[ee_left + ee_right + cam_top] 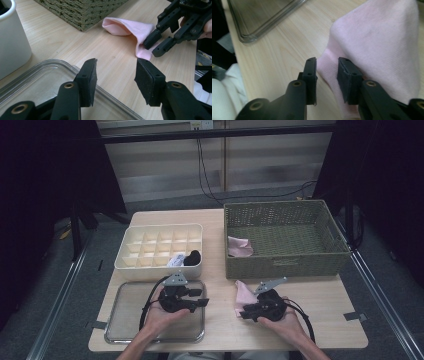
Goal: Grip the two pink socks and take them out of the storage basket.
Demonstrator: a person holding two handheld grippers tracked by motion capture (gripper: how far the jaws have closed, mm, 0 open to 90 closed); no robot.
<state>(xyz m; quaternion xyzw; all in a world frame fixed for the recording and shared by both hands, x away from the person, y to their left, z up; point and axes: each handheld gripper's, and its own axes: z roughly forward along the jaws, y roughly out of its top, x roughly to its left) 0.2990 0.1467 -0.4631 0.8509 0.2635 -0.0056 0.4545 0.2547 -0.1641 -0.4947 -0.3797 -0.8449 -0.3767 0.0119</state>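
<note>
A pink sock [243, 292] [130, 27] [382, 37] lies on the wooden table in front of the basket, bunched up into a raised fold. My right gripper [244, 312] [327, 68] points left at the sock's near end. Its jaws stand a little apart on either side of the sock's edge, with the cloth between them and not pinched. The left gripper view shows the right gripper [151, 47] with one finger resting over the sock's end. My left gripper [202, 302] [116, 75] hovers open over the right rim of the clear tray [130, 320] [37, 80] with nothing between its pads.
A green wicker basket [280, 265] [82, 12] at the back right holds another pink sock [239, 246]. A white divided box [150, 267] [12, 42] behind the tray holds a black sock [192, 257] and a white one [176, 260]. The tray's corner [262, 15] lies left of the right gripper.
</note>
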